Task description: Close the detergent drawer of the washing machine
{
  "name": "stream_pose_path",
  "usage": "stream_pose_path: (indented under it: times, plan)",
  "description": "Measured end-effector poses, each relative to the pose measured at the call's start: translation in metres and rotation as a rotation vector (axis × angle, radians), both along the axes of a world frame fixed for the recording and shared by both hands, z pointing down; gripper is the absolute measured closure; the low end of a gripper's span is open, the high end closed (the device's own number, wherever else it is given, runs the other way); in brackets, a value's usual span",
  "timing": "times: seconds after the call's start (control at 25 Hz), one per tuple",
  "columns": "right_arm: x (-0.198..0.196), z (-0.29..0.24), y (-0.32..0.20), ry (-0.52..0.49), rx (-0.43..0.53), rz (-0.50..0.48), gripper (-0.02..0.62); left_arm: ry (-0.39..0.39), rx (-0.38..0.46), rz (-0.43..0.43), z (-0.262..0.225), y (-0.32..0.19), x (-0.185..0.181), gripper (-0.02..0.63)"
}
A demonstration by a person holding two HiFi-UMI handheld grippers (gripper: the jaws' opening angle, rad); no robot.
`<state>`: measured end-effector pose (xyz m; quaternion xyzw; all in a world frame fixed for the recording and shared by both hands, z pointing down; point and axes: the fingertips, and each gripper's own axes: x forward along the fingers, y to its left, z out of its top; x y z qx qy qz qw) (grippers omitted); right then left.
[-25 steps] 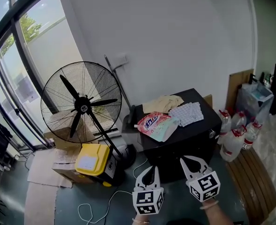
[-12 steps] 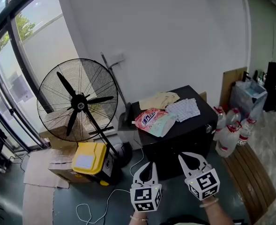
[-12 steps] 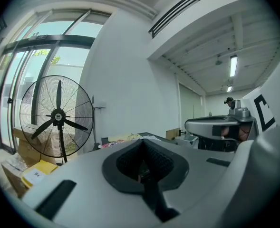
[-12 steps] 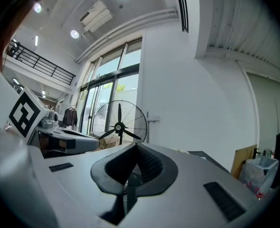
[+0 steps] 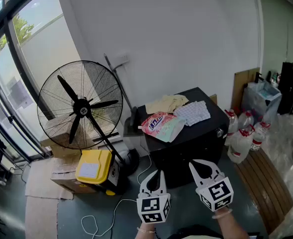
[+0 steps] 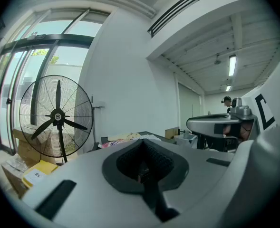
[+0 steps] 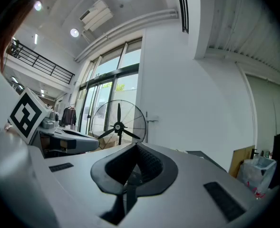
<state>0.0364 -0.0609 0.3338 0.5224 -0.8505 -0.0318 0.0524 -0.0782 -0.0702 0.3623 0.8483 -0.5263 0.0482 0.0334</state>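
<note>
No washing machine drawer shows in any view. A black box-shaped unit (image 5: 196, 138) stands against the white wall, with a pink detergent pouch (image 5: 158, 124) and folded cloths (image 5: 192, 113) on its top. My left gripper (image 5: 156, 174) and right gripper (image 5: 199, 165) hang side by side low in the head view, in front of the unit and apart from it. Both are shut with nothing between the jaws. The left gripper (image 6: 142, 145) faces the fan and the unit's top; the right gripper (image 7: 135, 149) faces the same way.
A large black pedestal fan (image 5: 80, 104) stands left of the unit, with a yellow case (image 5: 92, 167) on cardboard below it. Clear bottles with red caps (image 5: 241, 139) and a plastic bin (image 5: 261, 96) sit to the right. A white cable (image 5: 106, 214) lies on the floor.
The head view has drifted, so the fan and the black unit sit slightly further left and higher. Both grippers stay shut and keep almost the same place.
</note>
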Motion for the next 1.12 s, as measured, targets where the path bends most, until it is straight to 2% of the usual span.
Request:
stream_pose_path:
  times: [1.12]
  plan:
    - [0.023, 0.002, 0.001, -0.018, -0.003, 0.009, 0.572, -0.011, -0.009, 0.002, 0.002, -0.001, 0.021, 0.591]
